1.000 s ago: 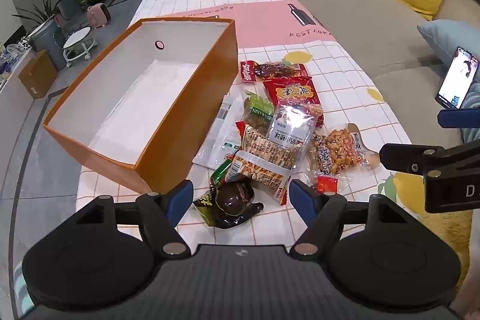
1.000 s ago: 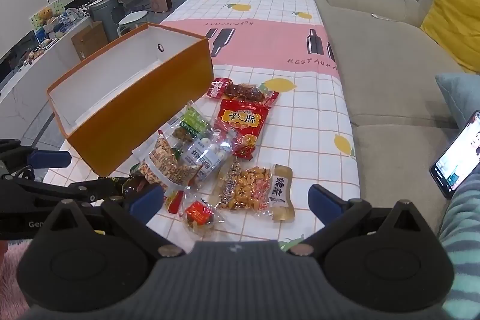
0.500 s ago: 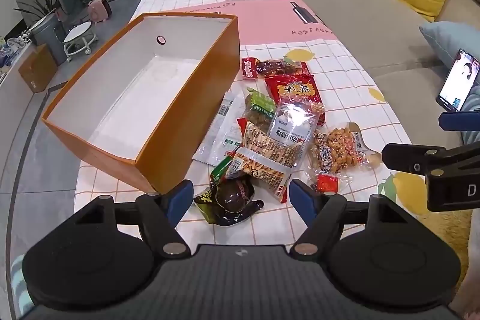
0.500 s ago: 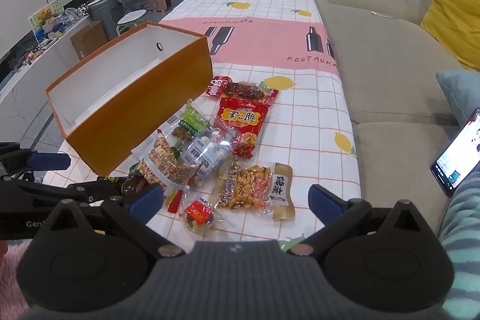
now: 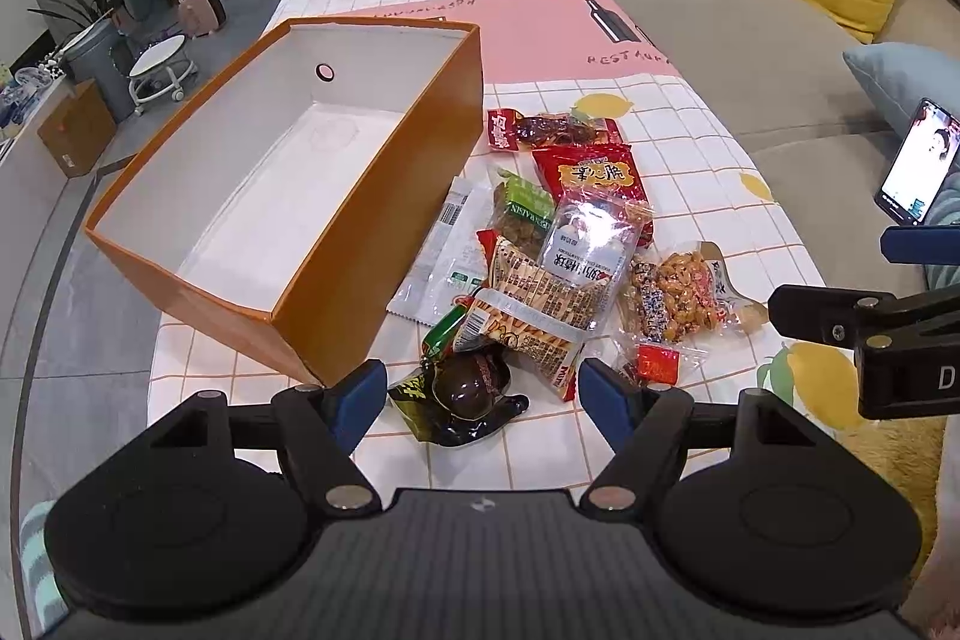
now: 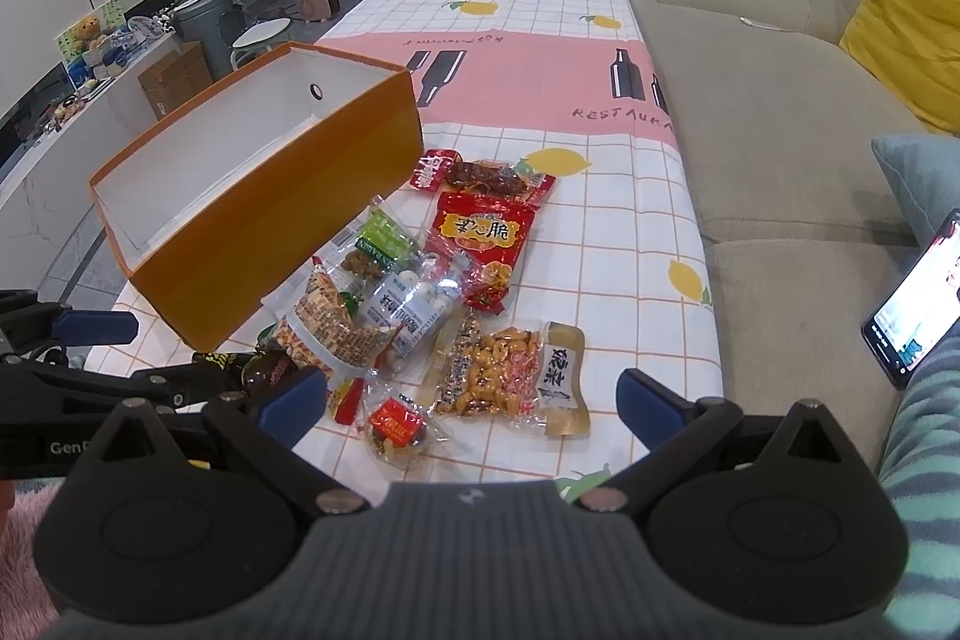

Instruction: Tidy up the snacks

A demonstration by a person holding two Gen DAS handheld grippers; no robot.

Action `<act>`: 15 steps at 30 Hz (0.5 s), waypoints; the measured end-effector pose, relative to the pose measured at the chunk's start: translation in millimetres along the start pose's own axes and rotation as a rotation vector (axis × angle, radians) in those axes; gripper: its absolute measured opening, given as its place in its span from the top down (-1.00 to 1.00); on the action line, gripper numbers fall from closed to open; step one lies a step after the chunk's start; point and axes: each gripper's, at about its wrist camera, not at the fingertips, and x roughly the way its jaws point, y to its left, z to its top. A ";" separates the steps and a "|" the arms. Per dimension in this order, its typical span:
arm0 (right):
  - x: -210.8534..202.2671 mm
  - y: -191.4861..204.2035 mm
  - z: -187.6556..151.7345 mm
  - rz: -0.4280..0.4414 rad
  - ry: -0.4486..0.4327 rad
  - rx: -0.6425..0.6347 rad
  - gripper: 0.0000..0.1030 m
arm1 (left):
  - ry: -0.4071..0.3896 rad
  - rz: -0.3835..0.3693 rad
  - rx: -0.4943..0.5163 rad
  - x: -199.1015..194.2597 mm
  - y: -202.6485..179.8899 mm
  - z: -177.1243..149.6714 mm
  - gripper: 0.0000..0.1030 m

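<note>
A table is seen covered by a checked tablecloth [image 5: 690, 142] printed with lemons and a pink band, with a beige sofa [image 6: 774, 148] just beside it. On the cloth's left part an orange box [image 5: 372, 244] with a white interior is set, open at the top and holding nothing. Immediately to its right, a heap of snack packets is spread: a red packet [image 6: 483, 229] lies towards the far side, a clear bag of white balls [image 5: 591, 244] is laid over a printed cracker bag [image 5: 534, 316], and a peanut packet [image 6: 510, 379] rests nearer the table's front edge. A dark brown packet [image 5: 465, 391] is found nearest the left gripper [image 5: 483, 391], whose blue-padded fingers are spread wide on either side of it, nothing being held. The right gripper [image 6: 471, 403] is likewise held wide apart and empty, above the peanut packet and a small red-labelled sweet [image 6: 396, 421].
</note>
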 end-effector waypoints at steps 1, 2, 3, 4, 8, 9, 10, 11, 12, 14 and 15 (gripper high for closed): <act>-0.1 0.4 -0.5 0.000 0.000 0.000 -0.93 | 0.000 0.000 0.000 -0.1 0.0 -0.2 -0.66; 0.3 -0.3 0.4 0.001 0.000 0.001 -0.93 | -0.001 -0.001 0.001 0.0 0.3 -0.3 -0.66; 0.5 -0.3 0.6 0.001 0.001 0.001 -0.93 | -0.001 -0.001 0.001 0.0 0.2 -0.3 -0.66; 0.7 -0.4 0.9 0.001 0.001 0.001 -0.93 | -0.001 0.000 0.001 0.0 0.3 -0.3 -0.66; 0.2 -0.7 1.3 0.001 0.003 0.001 -0.93 | 0.000 -0.001 0.000 0.1 0.7 -0.6 -0.66; 0.0 -0.8 1.3 0.001 0.003 0.002 -0.93 | 0.000 -0.001 0.000 0.1 0.6 -0.5 -0.66; -0.5 -0.5 0.8 0.001 0.004 0.002 -0.93 | 0.000 -0.001 0.000 0.1 0.6 -0.5 -0.66; 3.9 -1.5 0.9 0.000 0.007 0.005 -0.93 | 0.000 -0.001 0.000 0.1 0.6 -0.5 -0.66; 3.7 -1.5 0.9 -0.001 0.009 0.006 -0.93 | 0.000 -0.001 0.000 0.0 0.7 -0.7 -0.66; 3.0 -1.8 1.0 -0.001 0.010 0.007 -0.93 | 0.000 -0.001 0.000 0.0 0.5 -0.7 -0.66; 2.8 -1.9 1.0 -0.001 0.011 0.008 -0.93 | 0.000 -0.002 0.001 0.0 0.5 -0.7 -0.66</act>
